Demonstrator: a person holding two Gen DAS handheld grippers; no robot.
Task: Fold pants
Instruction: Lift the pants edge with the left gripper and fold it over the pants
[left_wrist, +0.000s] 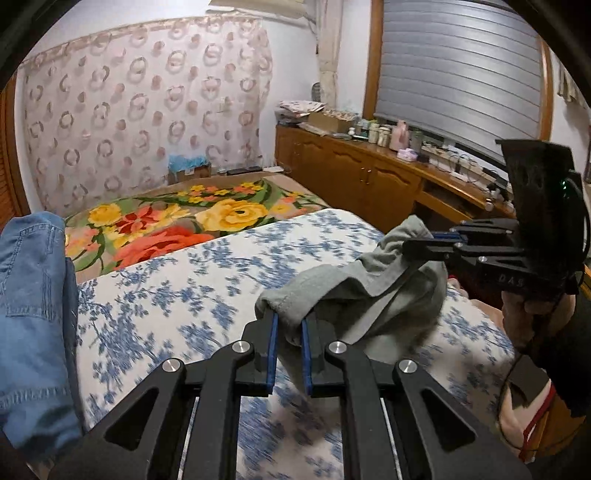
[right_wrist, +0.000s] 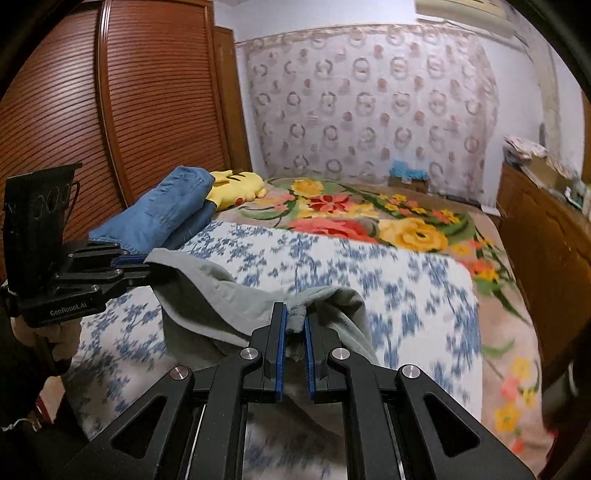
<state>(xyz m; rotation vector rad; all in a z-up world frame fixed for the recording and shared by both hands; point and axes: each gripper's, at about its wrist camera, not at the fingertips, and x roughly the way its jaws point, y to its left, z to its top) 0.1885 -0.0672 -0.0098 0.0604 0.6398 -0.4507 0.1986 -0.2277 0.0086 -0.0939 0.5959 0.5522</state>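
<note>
Pants (left_wrist: 354, 295), grey, hang above the bed (left_wrist: 207, 280), pinched in left gripper (left_wrist: 288, 325) and right gripper (right_wrist: 295, 321) jaws; shallow bites risk slipping if tugged apart.

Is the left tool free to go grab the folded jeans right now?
Probably not: the left tool is shut on the grey pants, shared with the right tool. The jeans lie unobstructed close by on the bed.
</note>
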